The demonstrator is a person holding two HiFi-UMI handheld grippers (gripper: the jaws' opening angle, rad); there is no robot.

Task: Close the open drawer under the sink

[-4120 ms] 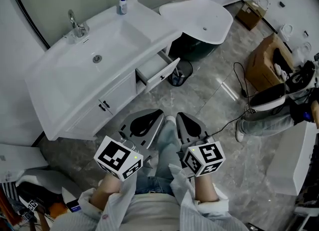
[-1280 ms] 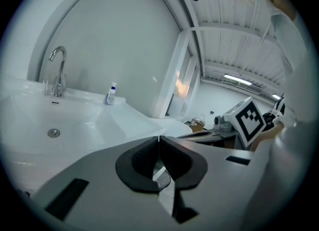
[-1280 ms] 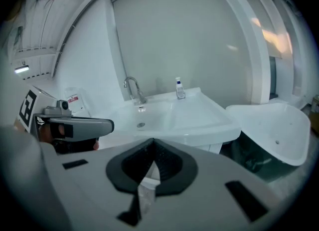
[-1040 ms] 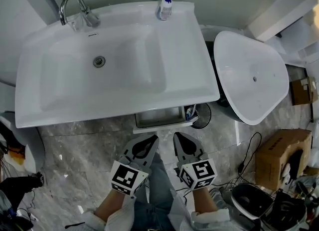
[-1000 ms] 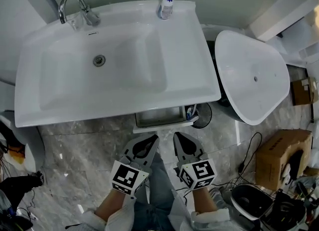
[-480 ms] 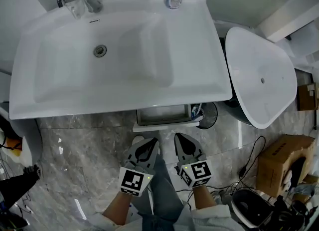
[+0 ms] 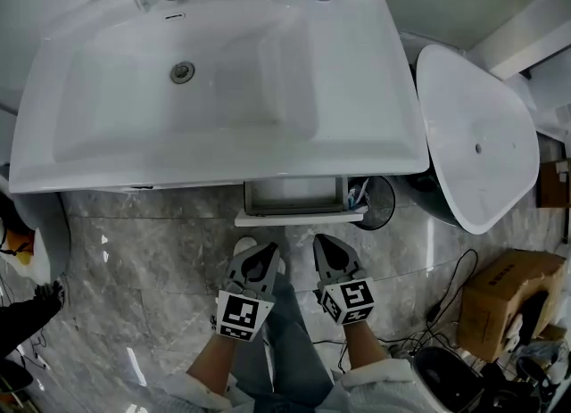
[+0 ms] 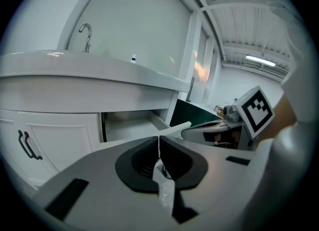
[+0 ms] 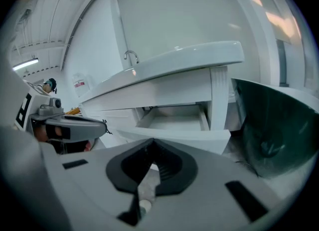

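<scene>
My left gripper has its jaws pressed together on nothing, the drawer stands pulled out under the right end of the white sink, just ahead of both tips, and my right gripper is likewise closed and empty.

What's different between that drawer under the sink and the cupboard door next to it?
The drawer is pulled out, its front standing clear of the cabinet with its inside showing; the door sits shut and flush. The door is a taller panel with a dark handle; the drawer is low and wide, and no handle shows on it from these angles. Both are white and sit under the same sink.
</scene>
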